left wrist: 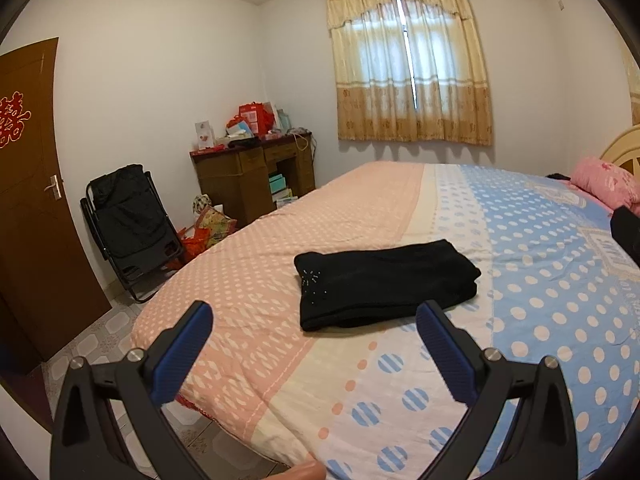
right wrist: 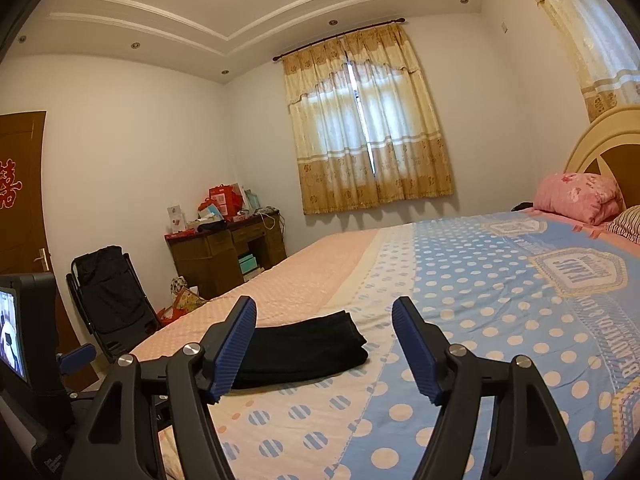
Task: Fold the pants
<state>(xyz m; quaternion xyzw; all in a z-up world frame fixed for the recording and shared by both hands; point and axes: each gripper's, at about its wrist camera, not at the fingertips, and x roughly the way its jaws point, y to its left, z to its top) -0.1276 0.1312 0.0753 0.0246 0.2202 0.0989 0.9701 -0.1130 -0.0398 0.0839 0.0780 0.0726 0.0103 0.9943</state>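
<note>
Black pants (left wrist: 384,282), folded flat, bedspread (left wrist: 540,280)

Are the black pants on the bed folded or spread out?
Folded: the black pants lie as a compact layered rectangle on the bed.

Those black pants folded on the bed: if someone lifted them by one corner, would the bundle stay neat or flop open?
The black pants are soft cloth in loose stacked layers, so they would probably sag and unfold if lifted by a corner. They look light. Pushed across the quilt, they would likely bunch rather than slide, since both surfaces are fabric.
</note>
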